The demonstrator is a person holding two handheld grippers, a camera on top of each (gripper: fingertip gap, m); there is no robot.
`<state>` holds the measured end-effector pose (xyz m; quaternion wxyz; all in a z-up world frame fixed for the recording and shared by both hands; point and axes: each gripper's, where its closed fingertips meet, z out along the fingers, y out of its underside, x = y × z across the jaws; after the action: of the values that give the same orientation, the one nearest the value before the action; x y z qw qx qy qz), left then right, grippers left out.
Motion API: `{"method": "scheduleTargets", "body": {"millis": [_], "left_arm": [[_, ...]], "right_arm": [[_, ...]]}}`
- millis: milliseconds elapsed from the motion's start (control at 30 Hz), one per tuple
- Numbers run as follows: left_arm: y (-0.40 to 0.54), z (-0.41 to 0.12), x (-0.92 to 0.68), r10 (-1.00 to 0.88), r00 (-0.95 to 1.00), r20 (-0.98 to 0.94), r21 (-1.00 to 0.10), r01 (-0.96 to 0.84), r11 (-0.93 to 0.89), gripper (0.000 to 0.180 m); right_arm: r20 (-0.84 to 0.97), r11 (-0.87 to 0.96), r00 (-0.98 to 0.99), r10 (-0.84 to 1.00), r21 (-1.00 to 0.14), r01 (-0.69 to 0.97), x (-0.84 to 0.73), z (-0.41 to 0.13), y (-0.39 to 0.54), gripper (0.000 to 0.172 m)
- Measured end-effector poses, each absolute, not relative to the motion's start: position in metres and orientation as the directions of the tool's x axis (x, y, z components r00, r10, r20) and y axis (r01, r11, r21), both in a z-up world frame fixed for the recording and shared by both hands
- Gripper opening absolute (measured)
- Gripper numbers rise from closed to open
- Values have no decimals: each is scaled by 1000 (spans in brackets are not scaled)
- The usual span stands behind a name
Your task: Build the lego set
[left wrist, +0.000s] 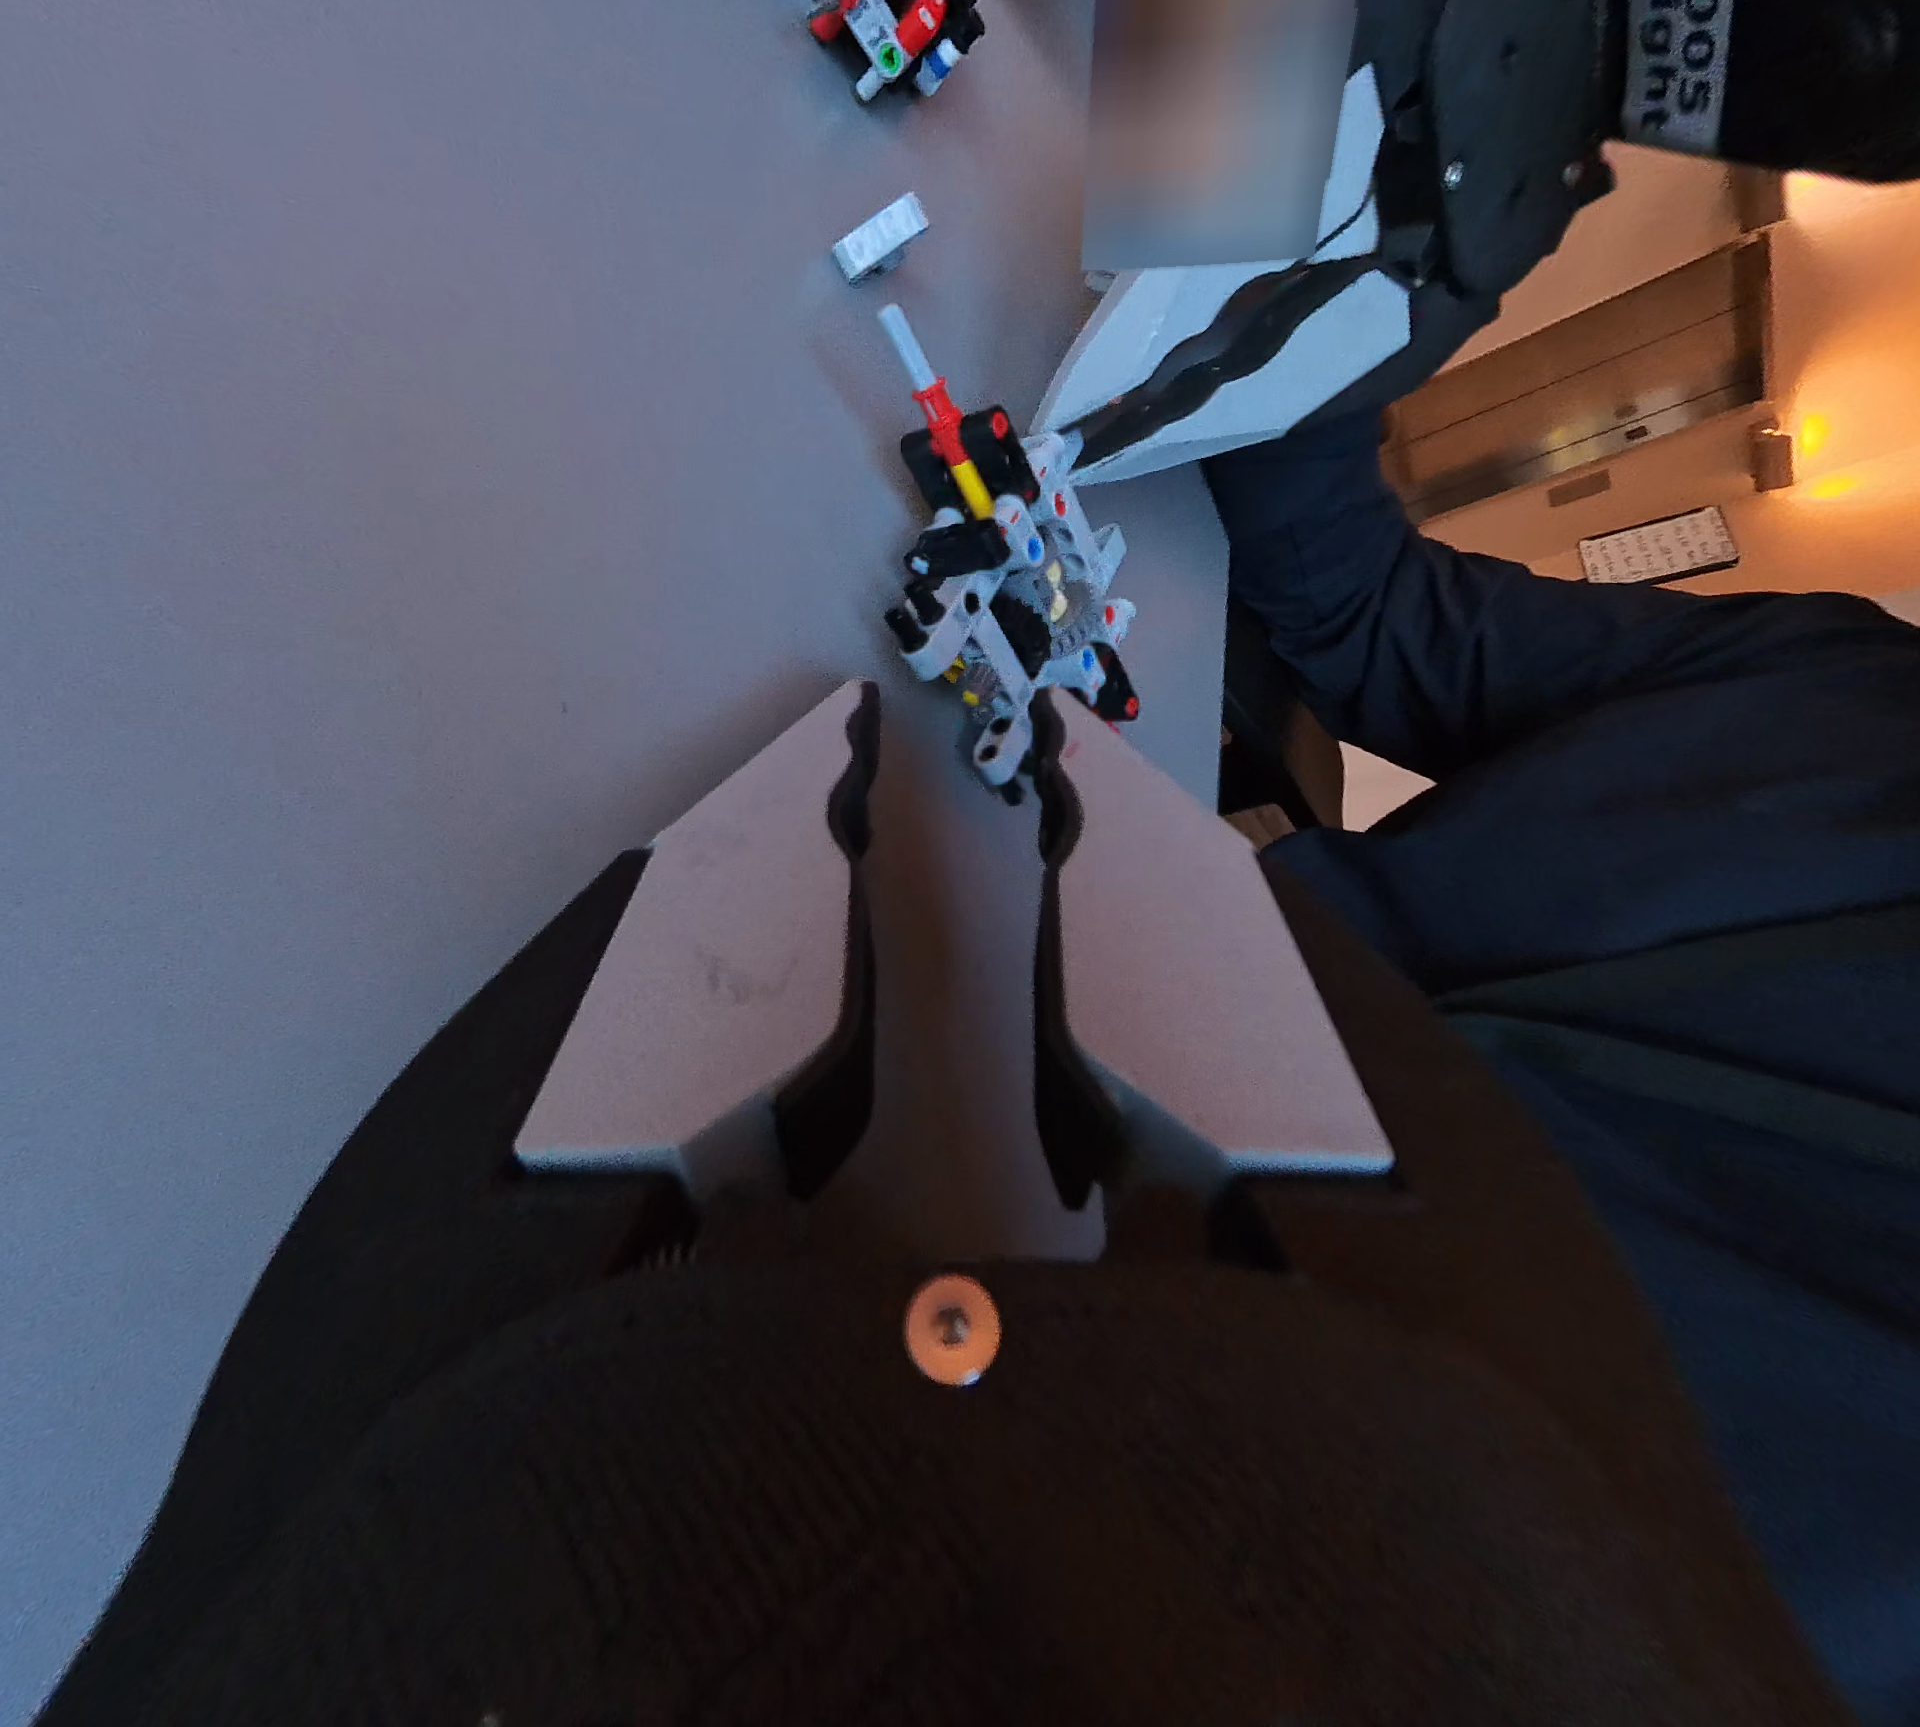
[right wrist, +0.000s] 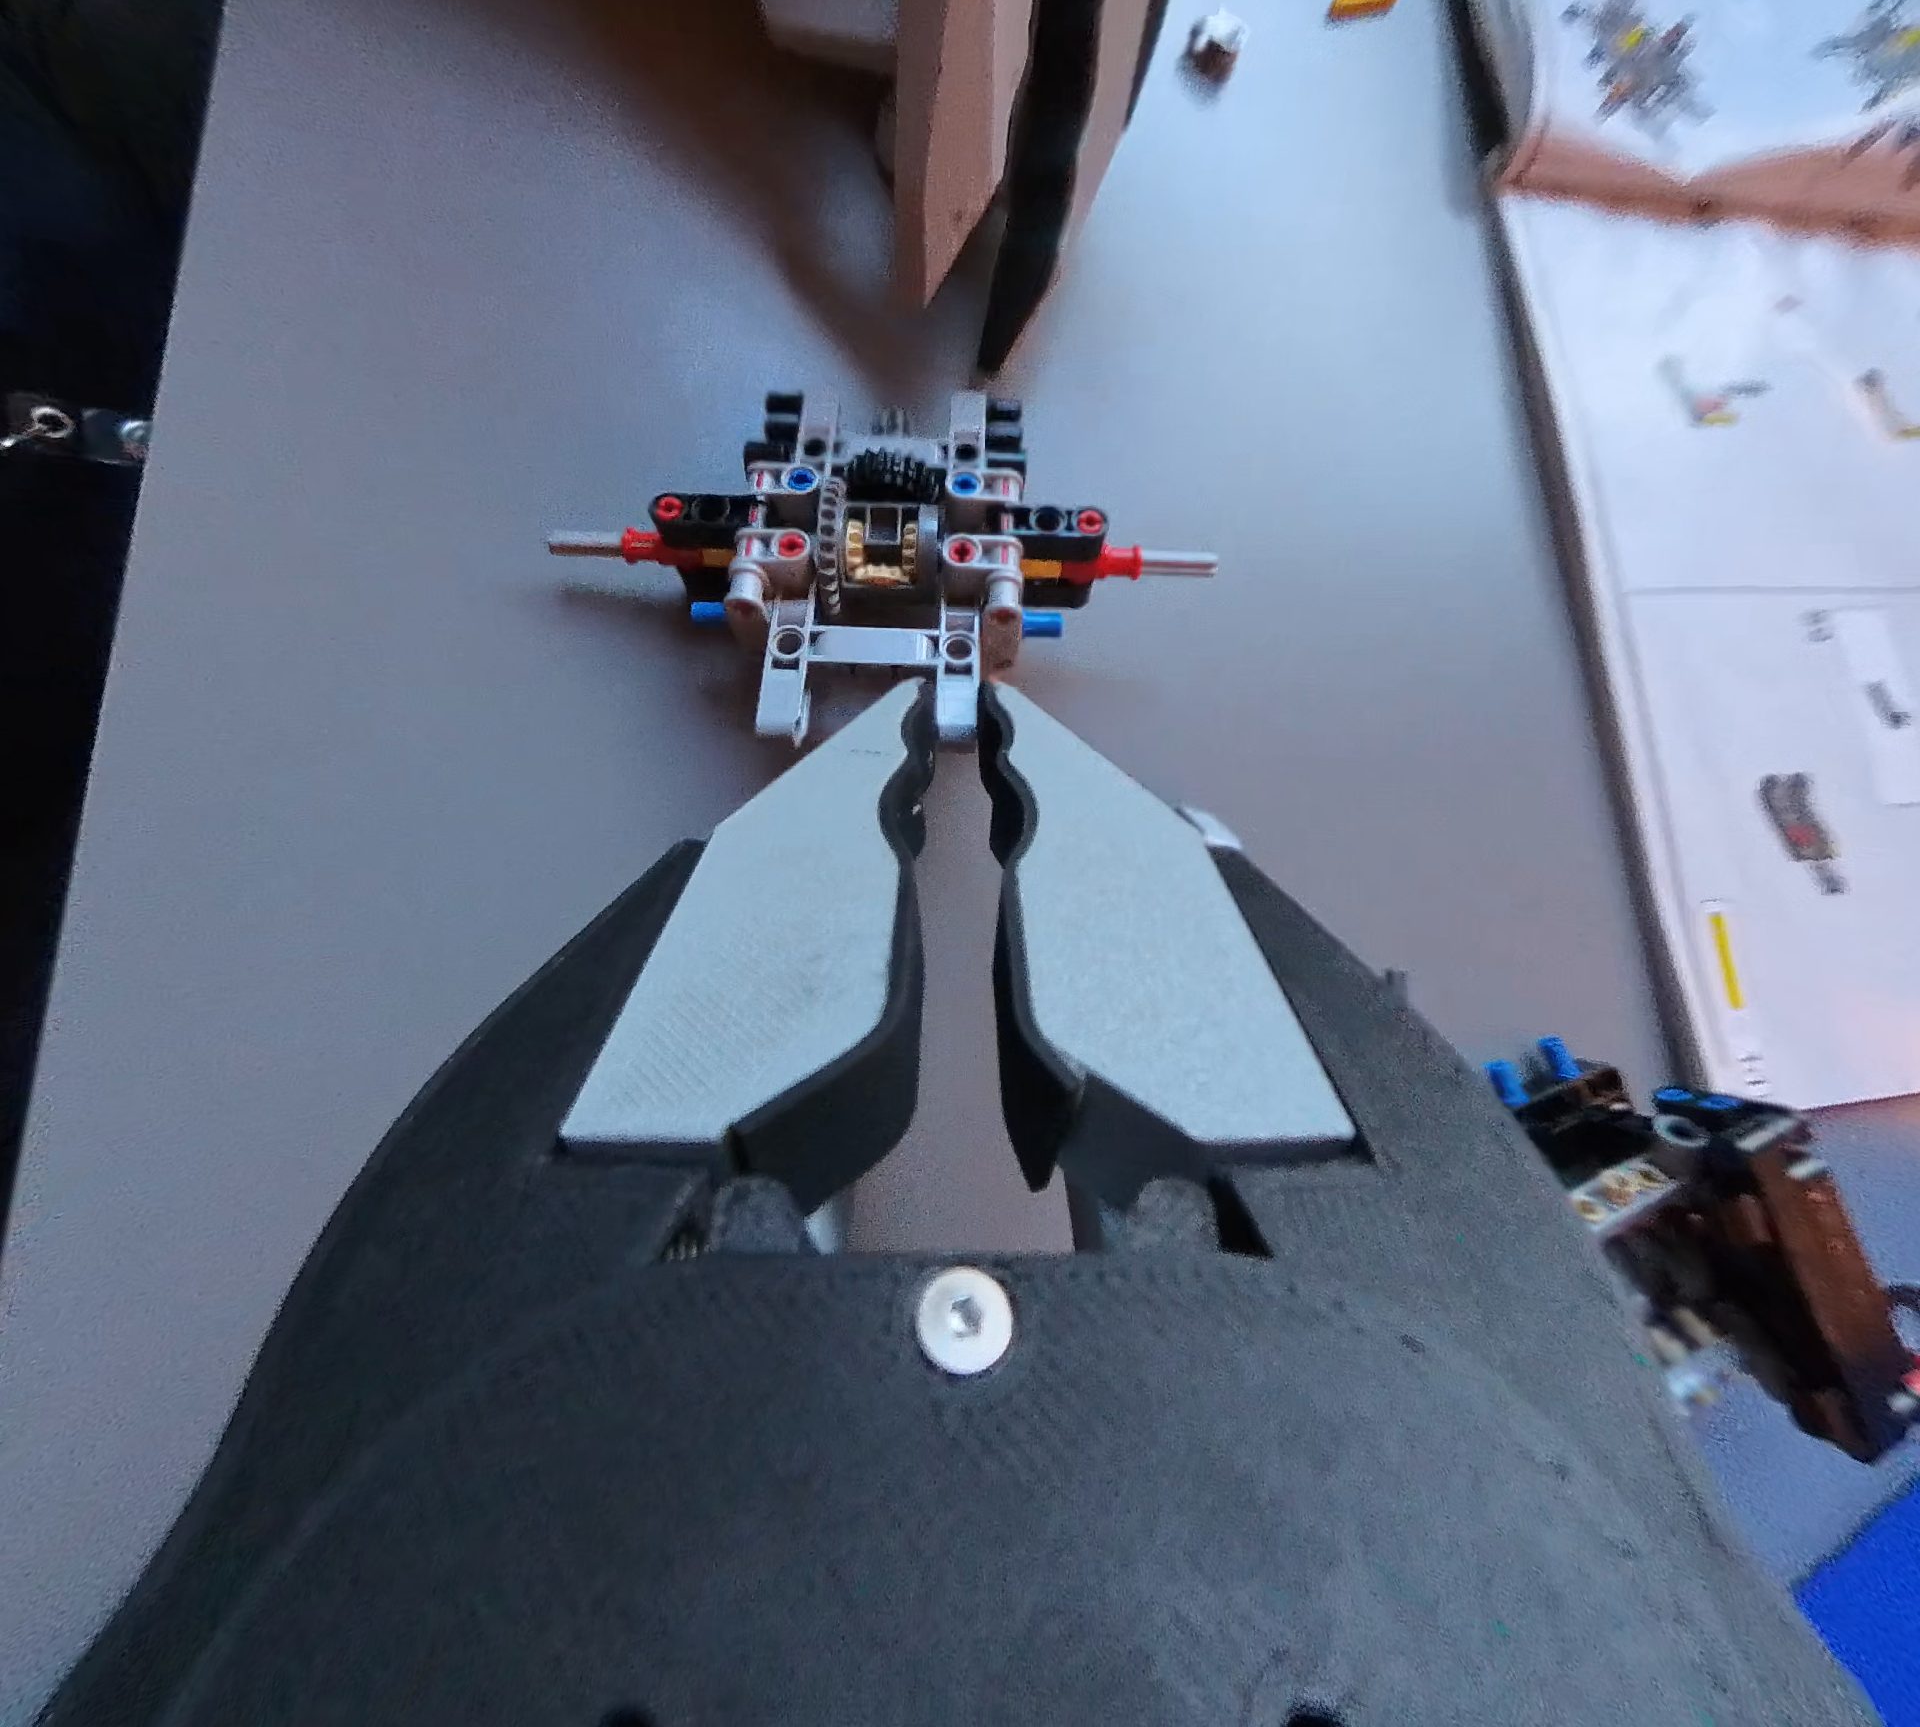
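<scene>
The right gripper (right wrist: 951,709) pinches a grey beam end of the toy-brick gearbox assembly (right wrist: 883,550) resting on the grey worktop (right wrist: 416,327). The left gripper (left wrist: 956,732) is narrowly parted, 1 finger (left wrist: 1049,747) against the assembly's opposite end, nothing gripped.

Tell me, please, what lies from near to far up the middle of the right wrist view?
right gripper → grey beam between its fingertips → brick assembly with tan gears → left gripper, tips pointing down at the table.
</scene>
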<state>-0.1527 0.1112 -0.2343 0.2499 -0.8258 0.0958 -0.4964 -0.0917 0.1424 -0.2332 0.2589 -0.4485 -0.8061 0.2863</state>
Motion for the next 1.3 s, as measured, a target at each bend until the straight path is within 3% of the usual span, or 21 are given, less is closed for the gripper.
{"method": "scheduleTargets", "body": {"millis": [333,567,767,1300], "left_arm": [[124,-218,-158,-425,416,804,-535,193,-822,25],[128,-188,-161,-513,254,820,-570,283,-771,29],[126,-173,-149,-573,135,808,-586,280,-760,27],[131,-164,-142,-634,121,764,-639,275,-718,20]], "right_arm": [[389,512,-348,853,-753,412,-104,-192,146,5],[513,563,-237,825,-777,282,-104,-159,146,4],[572,604,-194,797,-749,271,-106,-156,146,4],[626,652,-182,758,-715,254,-108,-158,145,4]]}}
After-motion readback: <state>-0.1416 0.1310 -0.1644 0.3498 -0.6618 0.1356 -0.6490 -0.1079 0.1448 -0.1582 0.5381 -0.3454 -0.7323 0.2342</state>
